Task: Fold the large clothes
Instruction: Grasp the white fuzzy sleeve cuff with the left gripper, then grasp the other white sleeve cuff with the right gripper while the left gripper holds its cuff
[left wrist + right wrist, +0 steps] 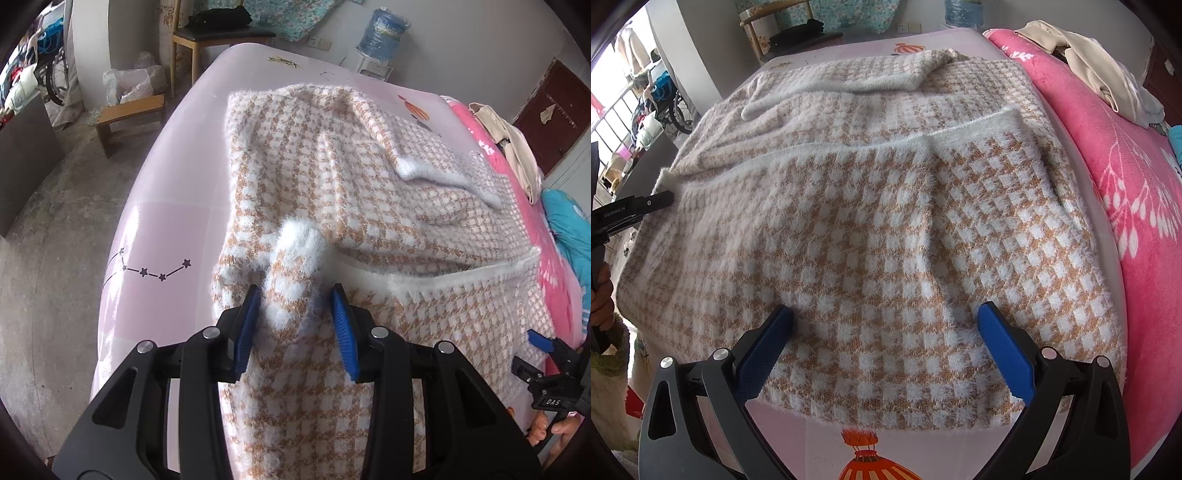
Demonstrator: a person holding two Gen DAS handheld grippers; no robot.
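The checked sweater (886,229) lies spread over the pink sheet (177,155), filling the middle of both views. The left gripper (295,295) has its jaws parted around a raised fold of sleeve (295,258), not clamped. The right gripper (886,314) hangs wide open above the hem, lower centre.

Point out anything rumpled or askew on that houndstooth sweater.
The sweater is not flat. In the left wrist view its sleeve stands bunched up between the left gripper fingers, which are open. At the far end another sleeve lies folded slantwise across the body. The right gripper is open over the hem.
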